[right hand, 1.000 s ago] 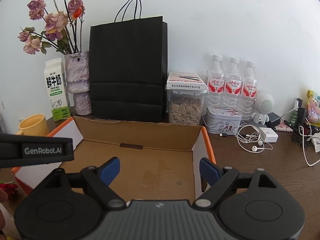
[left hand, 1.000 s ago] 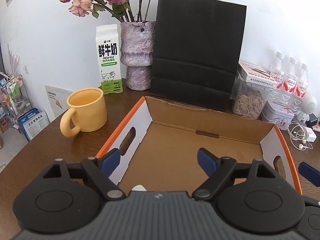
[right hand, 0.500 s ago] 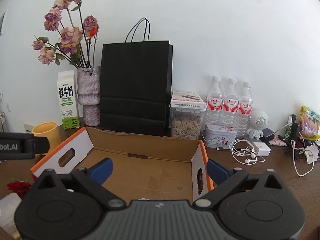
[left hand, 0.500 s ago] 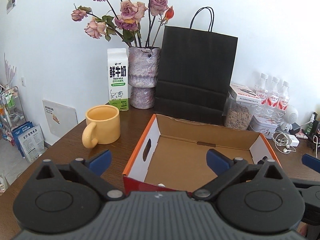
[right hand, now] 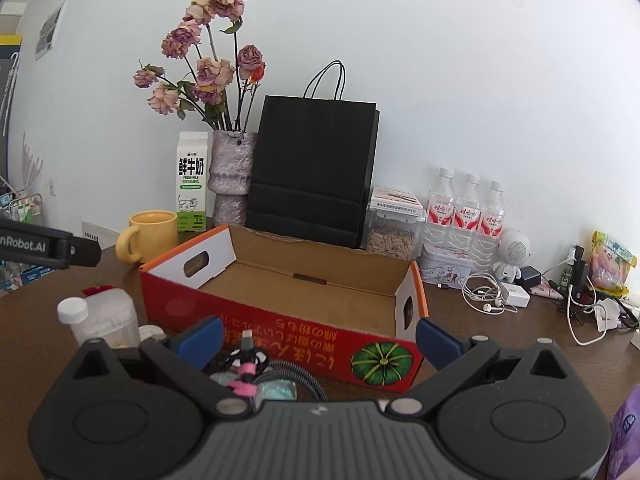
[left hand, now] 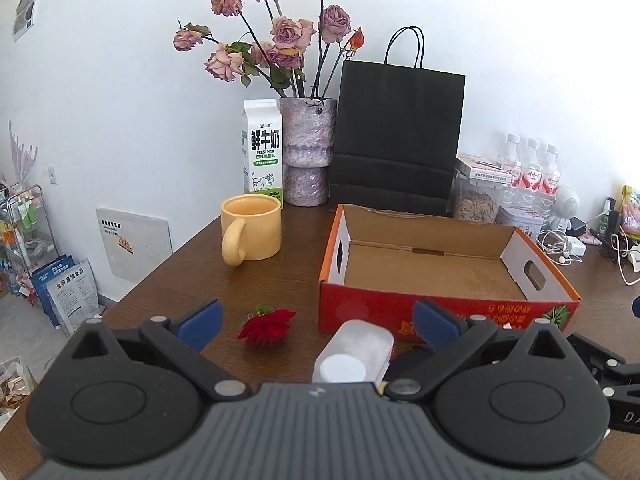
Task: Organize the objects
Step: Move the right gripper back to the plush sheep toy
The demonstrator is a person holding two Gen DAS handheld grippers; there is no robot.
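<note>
Both grippers — left gripper (left hand: 316, 322) and right gripper (right hand: 318, 334) — stand wide and empty, jaws just opened, before the empty cardboard box (left hand: 434, 270); next calls for picking one loose item — white bottle (left hand: 354, 350), red rose (left hand: 266, 326) or bundled cable (right hand: 248, 364)

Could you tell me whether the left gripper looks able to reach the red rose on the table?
Probably yes: the left gripper is open, and the red rose lies uncovered ahead between its fingers, beside the white bottle.
</note>
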